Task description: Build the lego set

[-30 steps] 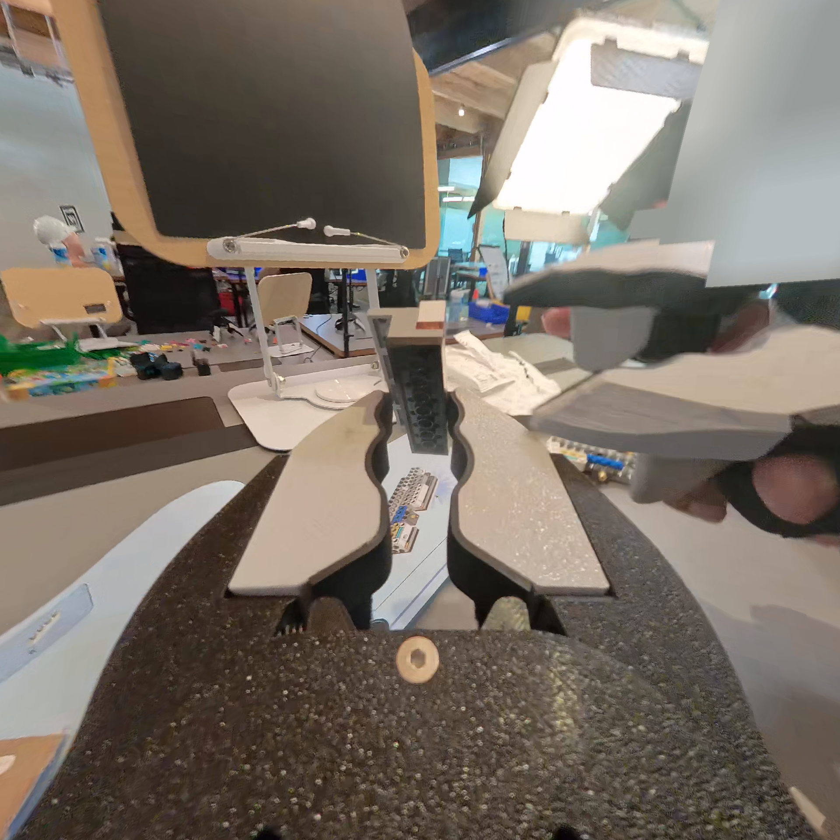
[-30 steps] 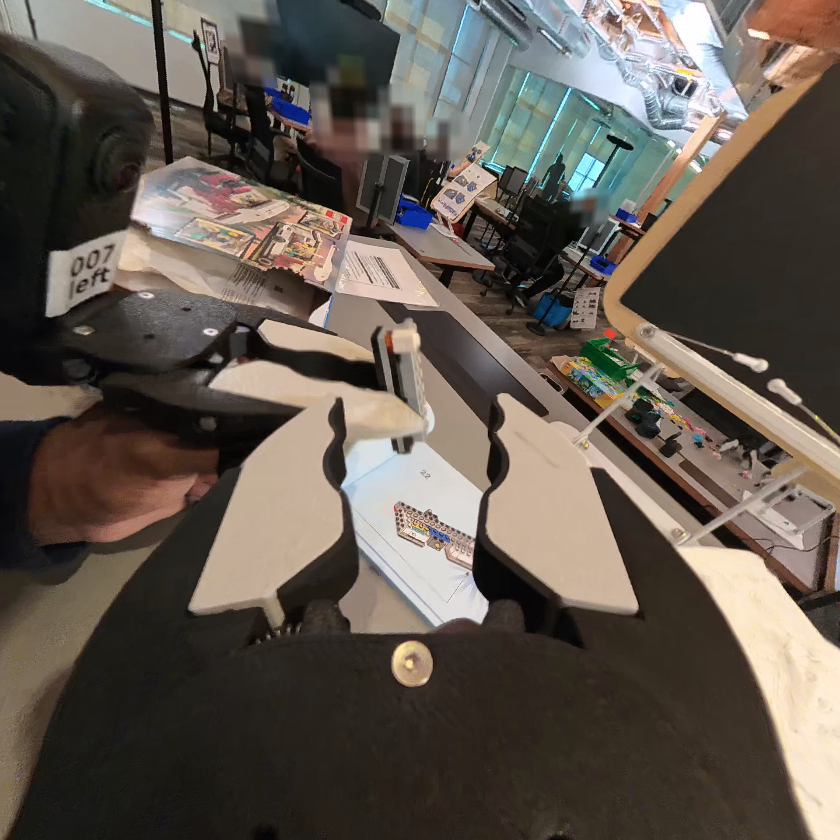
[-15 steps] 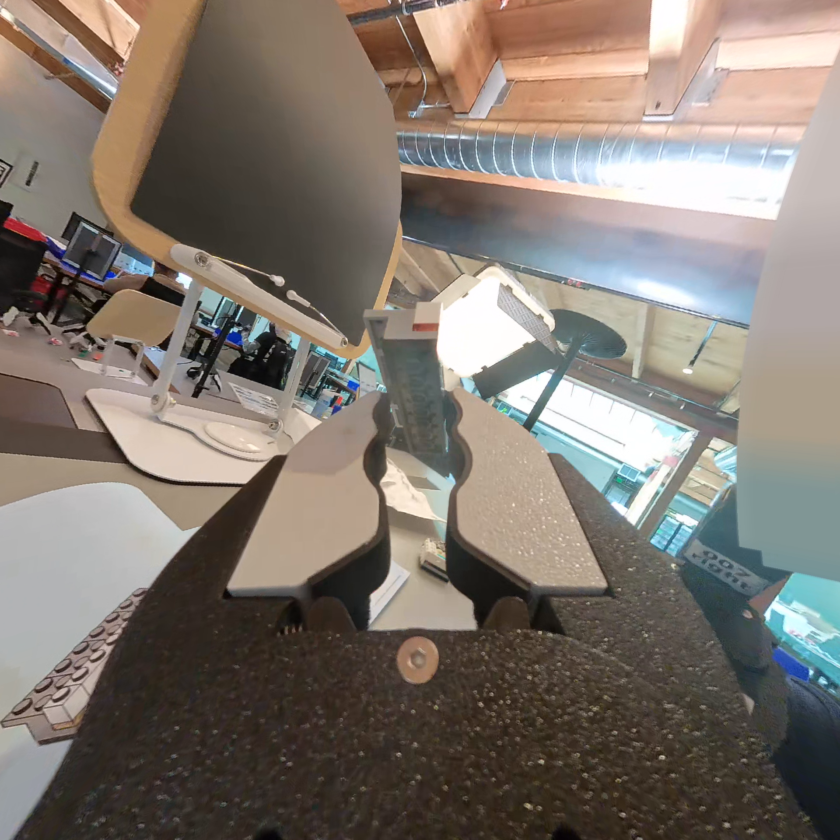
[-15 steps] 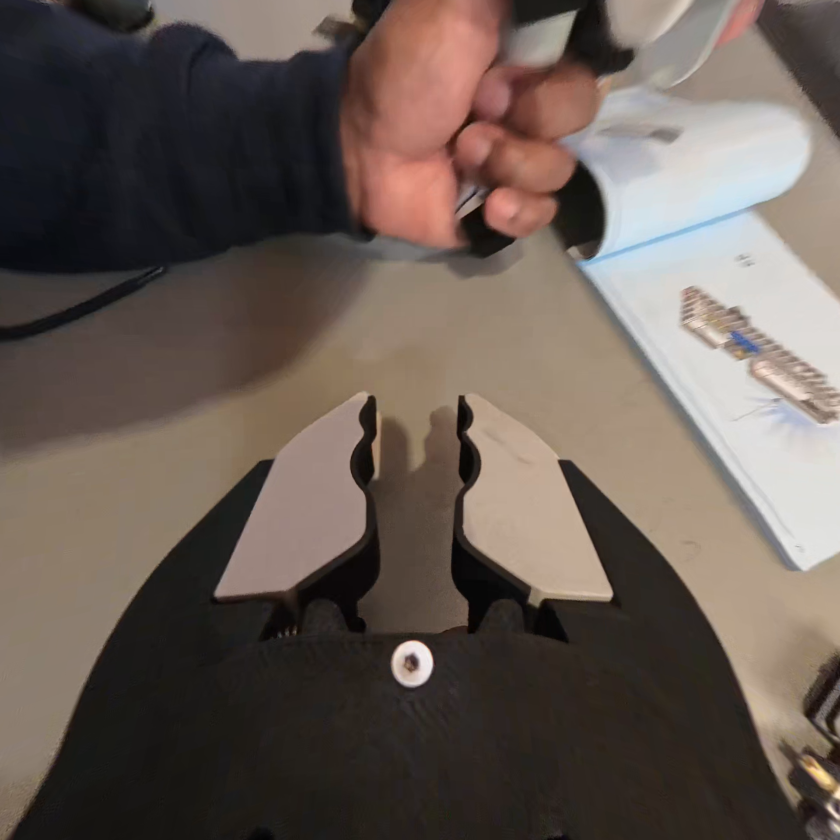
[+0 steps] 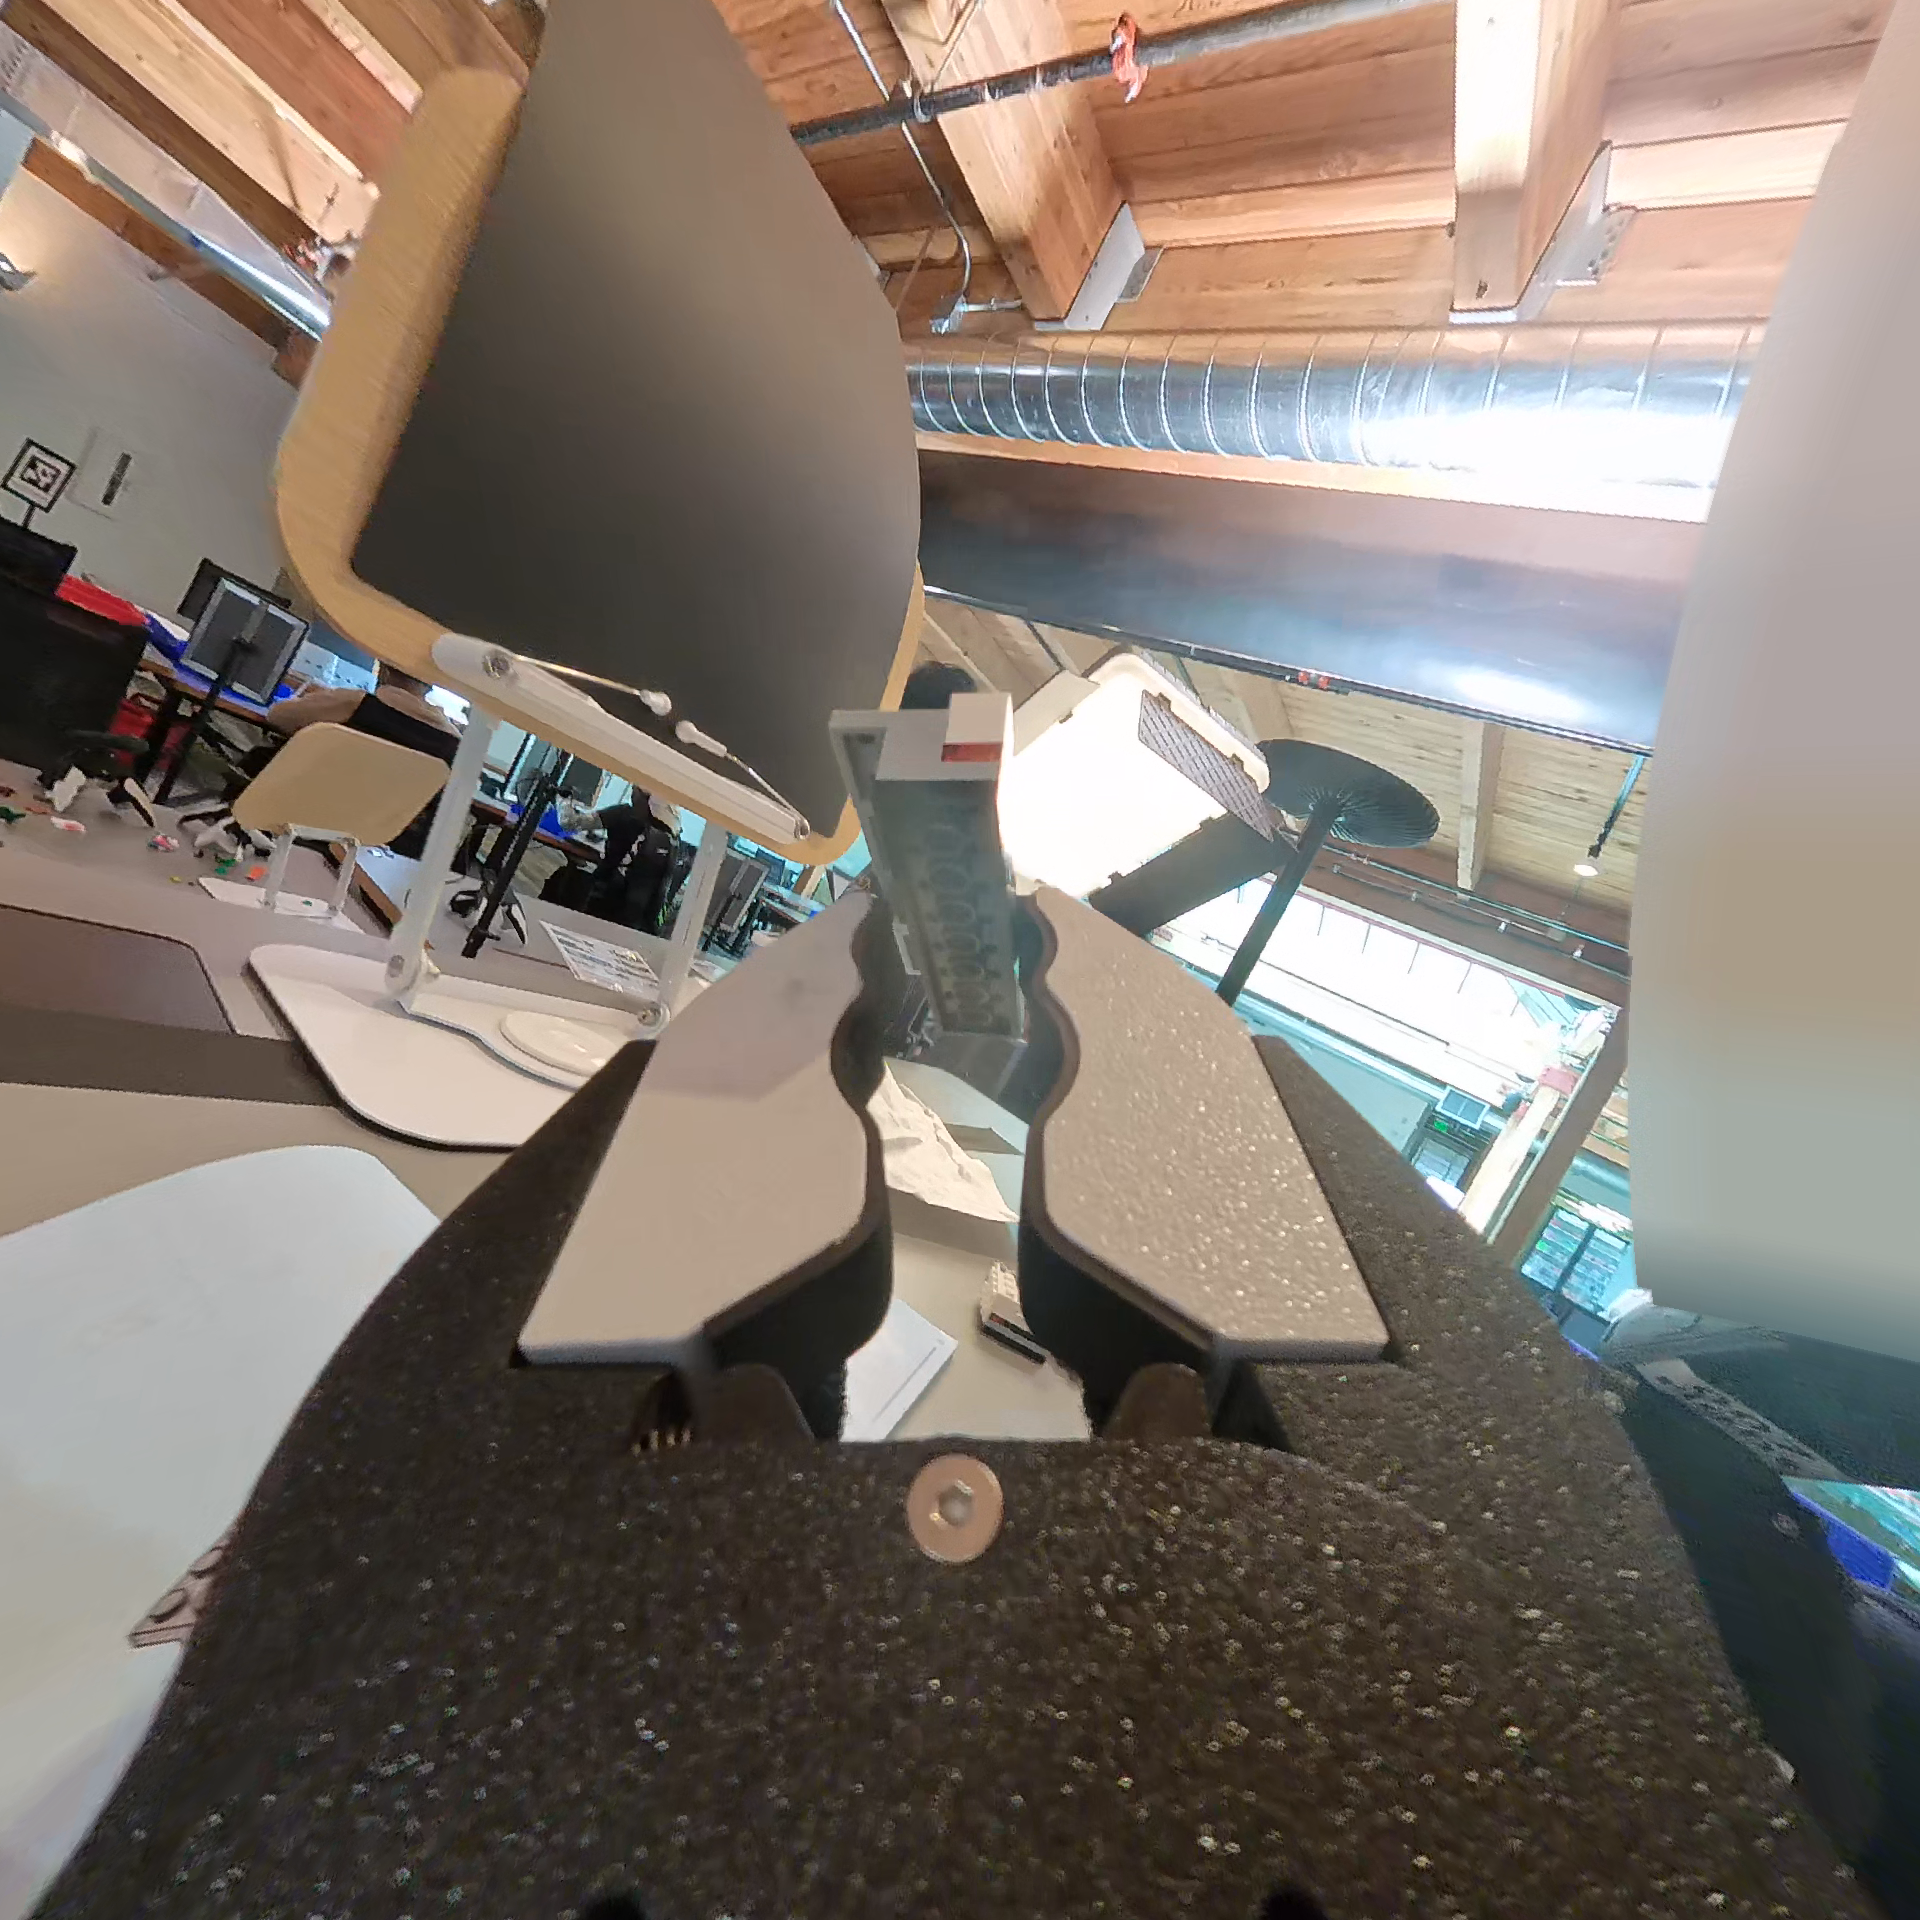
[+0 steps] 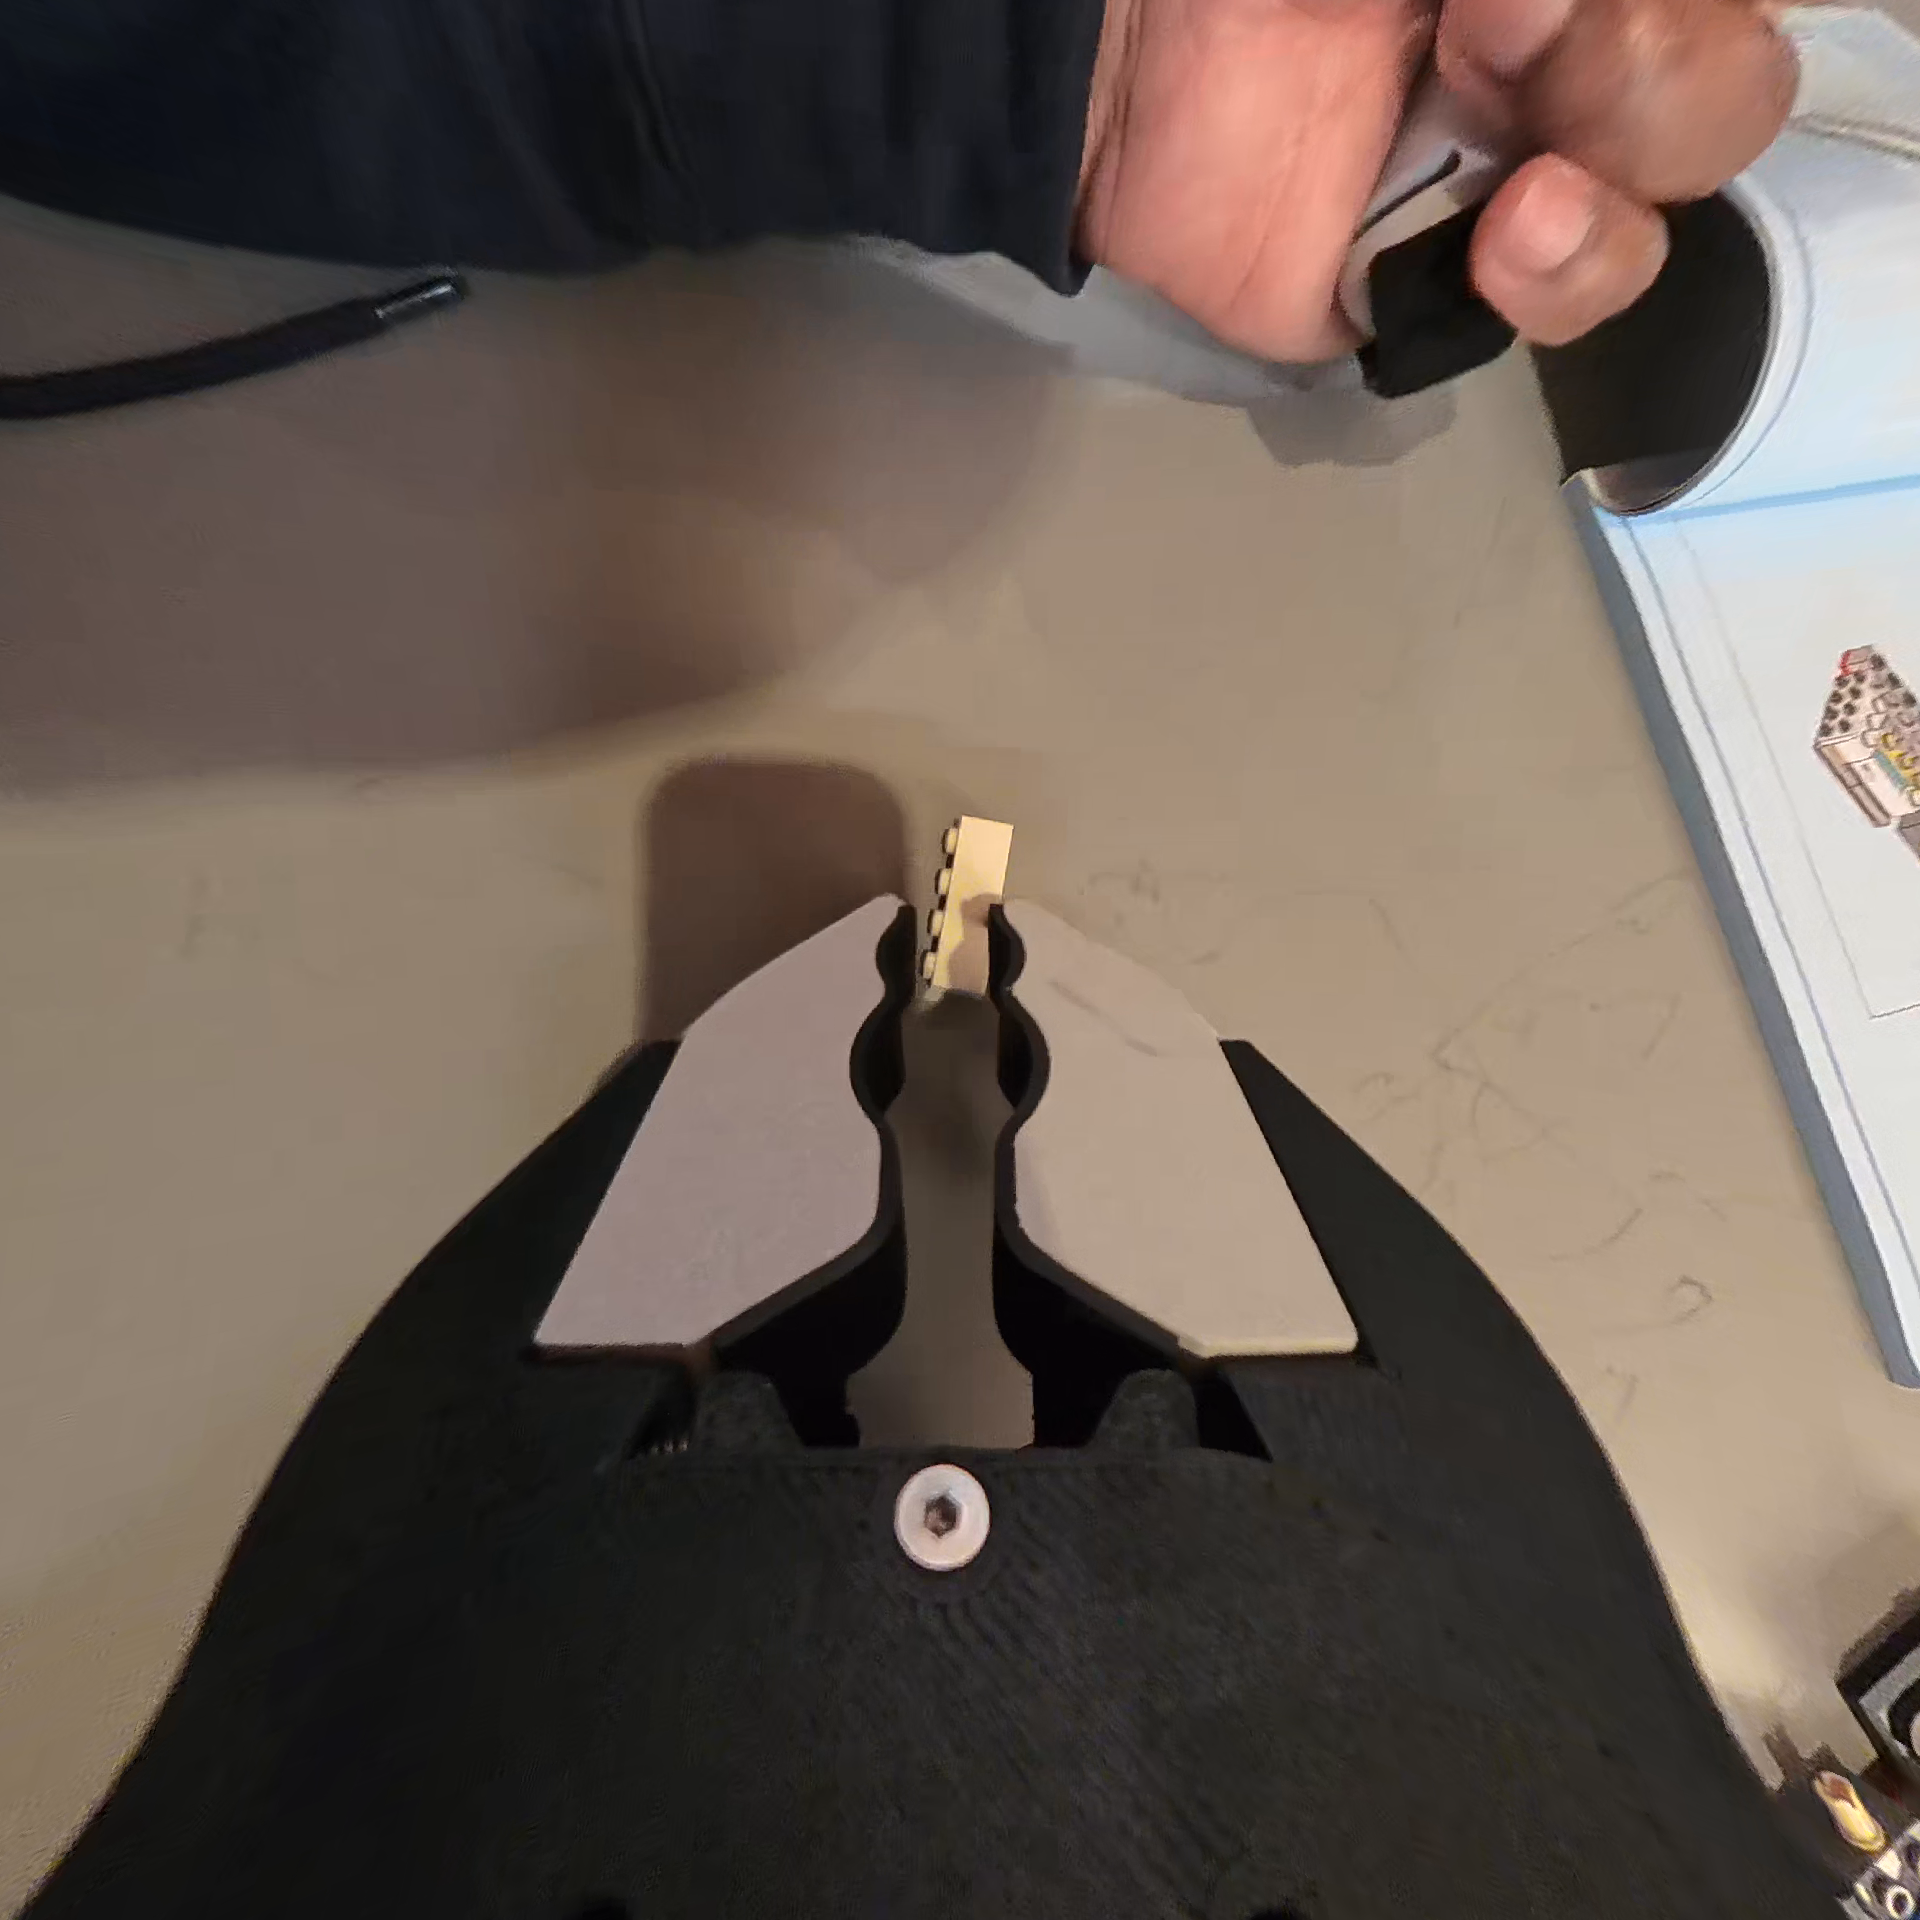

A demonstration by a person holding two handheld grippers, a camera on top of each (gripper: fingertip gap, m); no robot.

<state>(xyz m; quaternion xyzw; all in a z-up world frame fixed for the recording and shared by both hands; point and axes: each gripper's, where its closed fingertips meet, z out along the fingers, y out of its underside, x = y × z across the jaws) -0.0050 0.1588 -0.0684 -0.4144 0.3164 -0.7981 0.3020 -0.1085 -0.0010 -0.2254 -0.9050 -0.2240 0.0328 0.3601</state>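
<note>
My left gripper (image 5: 948, 925) is shut on a long grey brick assembly (image 5: 940, 873) with a white and red piece at its far end, and holds it raised and tilted up toward the ceiling. My right gripper (image 6: 948, 914) is shut on a small tan brick (image 6: 968, 904) with studs on its left side, just above the beige table (image 6: 416, 935). The brick sticks out past the fingertips. A hand (image 6: 1403, 156) on the other gripper's handle shows at the top of the right wrist view.
An open instruction booklet (image 6: 1829, 831) lies on the table at the right. A black cord (image 6: 208, 343) lies at the top left. A lamp-like stand with a dark panel (image 5: 623, 416) rises behind the left gripper. Small bricks (image 5: 1008, 1320) lie below it. The gap from one gripper's tips to the other's is roughly 25 centimetres.
My right gripper swung down from the left gripper to the table and its jaws closed on the tan brick. My left gripper tilted upward, the grey assembly still in its grasp.
</note>
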